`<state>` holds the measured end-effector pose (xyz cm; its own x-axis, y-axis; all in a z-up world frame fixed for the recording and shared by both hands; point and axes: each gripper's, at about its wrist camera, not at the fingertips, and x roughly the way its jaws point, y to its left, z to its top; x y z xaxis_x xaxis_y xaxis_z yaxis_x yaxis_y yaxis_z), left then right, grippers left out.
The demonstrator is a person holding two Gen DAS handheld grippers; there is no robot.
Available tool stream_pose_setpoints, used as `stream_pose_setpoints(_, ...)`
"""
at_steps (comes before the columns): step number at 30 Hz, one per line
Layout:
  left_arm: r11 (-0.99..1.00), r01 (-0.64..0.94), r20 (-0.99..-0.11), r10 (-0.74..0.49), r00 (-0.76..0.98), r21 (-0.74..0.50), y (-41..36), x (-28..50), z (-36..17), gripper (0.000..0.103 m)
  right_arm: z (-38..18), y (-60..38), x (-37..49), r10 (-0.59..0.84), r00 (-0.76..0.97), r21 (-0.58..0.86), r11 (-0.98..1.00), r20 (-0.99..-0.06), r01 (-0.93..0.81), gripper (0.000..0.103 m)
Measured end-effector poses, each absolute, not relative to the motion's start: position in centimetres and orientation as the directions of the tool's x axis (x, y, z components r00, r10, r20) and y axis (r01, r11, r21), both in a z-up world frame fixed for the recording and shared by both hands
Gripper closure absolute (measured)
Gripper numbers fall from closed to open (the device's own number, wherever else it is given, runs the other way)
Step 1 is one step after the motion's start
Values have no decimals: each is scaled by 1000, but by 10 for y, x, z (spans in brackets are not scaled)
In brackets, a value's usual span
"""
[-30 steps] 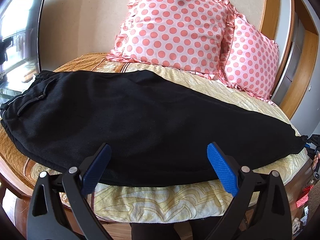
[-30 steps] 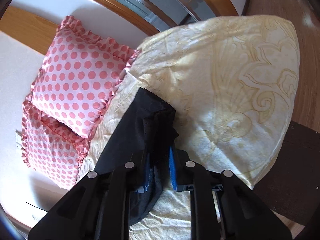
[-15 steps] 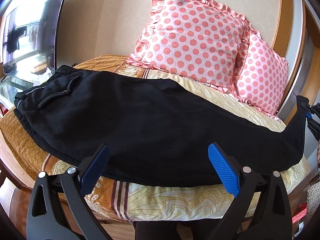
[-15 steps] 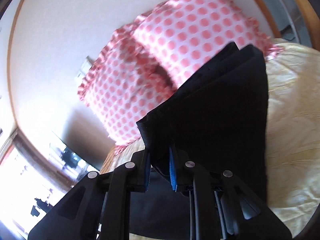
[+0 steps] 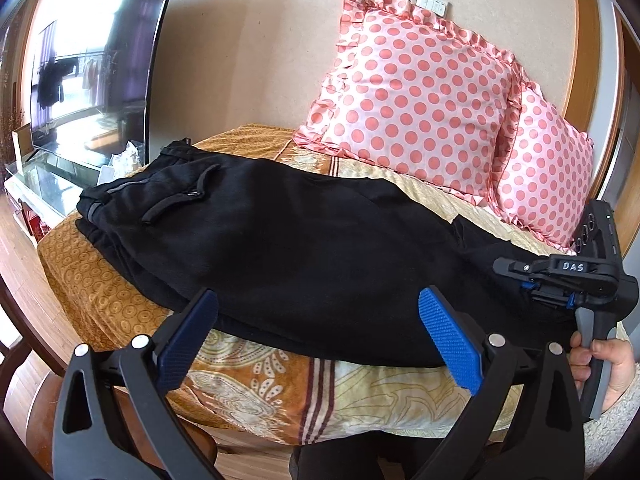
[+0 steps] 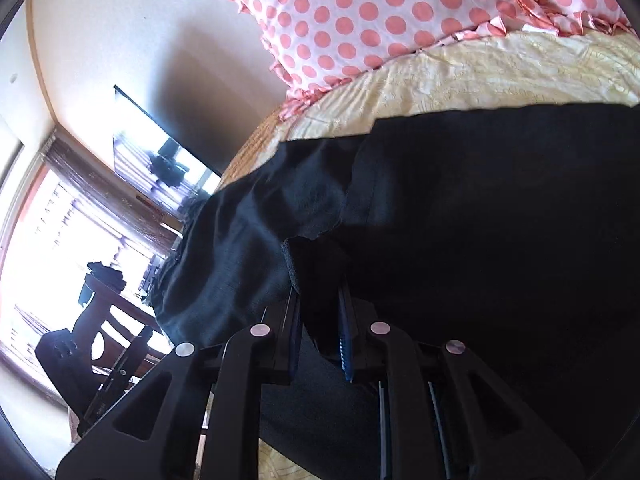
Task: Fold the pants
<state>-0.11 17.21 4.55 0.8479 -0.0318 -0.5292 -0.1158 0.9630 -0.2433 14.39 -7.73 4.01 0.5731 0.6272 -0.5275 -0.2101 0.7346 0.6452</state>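
- The bed point(image 5: 132, 304) carries everything: a patterned gold and cream cover, with two pink dotted pillows point(image 5: 416, 108) leaning on the wall behind.
- The black pants point(image 5: 288, 248) lie along the near half of the bed, legs stacked one on the other, waistband and pocket end to the left by the television point(image 5: 92, 72), ankle end off to the right.
- I judge the cloth thick, soft and limp, like fleece: light enough to lift with one claw, but it will sag and drag wherever it is unsupported, so it needs carrying high and laying down flat.
- It looks grippy, not slick; the layers should cling to each other, which helps the fold hold but may pull the lower layer along.
- My right gripper point(image 6: 320, 332) is pinched nearly closed on the ankle end of the pants, a wad of black cloth squeezed between the blue pads, both layers seemingly caught, though I cannot be sure.
- My left gripper point(image 5: 320, 336) hangs over the near edge of the bed with its blue pads spread wide, holding nothing.
- Best holds, as I judge: the hem corners, where seams stiffen the cloth, and the waistband point(image 5: 100, 196) opposite.
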Motion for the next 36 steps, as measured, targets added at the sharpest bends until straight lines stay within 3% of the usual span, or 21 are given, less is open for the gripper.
stream_pose_setpoints(3,953,-138,-535,-30,844,-271,182,0,42,2,62,-64,142,648,589,634,723,-483,-276,87)
stream_pose_setpoints(12,939,-204,-543,22,840,-277,203,-10,39,2,32,-9,145,656,485,586,748,-579,-313,87)
stream_pose_setpoints(17,922,-249,-538,55,841,-295,219,-14,43,2,29,14,129,564,508,402,824,-651,-399,84)
stream_pose_setpoints(18,920,-258,-537,64,841,-294,222,-16,44,2,32,17,124,551,513,367,830,-659,-420,80)
stream_pose_setpoints(20,916,-281,-538,90,838,-285,229,-17,45,2,35,23,119,587,481,380,801,-651,-463,43)
stream_pose_setpoints(21,914,-291,-537,100,837,-284,233,-18,46,2,38,24,114,602,476,386,789,-641,-479,40)
stream_pose_setpoints(24,900,-322,-535,124,836,-295,245,-22,47,2,50,24,106,596,530,350,795,-603,-496,41)
stream_pose_setpoints(26,892,-338,-534,137,835,-300,251,-23,49,2,55,20,109,546,593,313,834,-592,-455,48)
stream_pose_setpoints(29,885,-361,-537,159,829,-295,260,-24,50,2,54,19,119,378,675,183,921,-634,-344,49)
stream_pose_setpoints(32,876,-376,-545,164,823,-303,271,-24,51,2,37,36,127,269,650,48,940,-711,-337,49)
stream_pose_setpoints(36,849,-373,-573,105,813,-374,296,-18,50,2,34,47,112,196,699,-91,932,-687,-351,49)
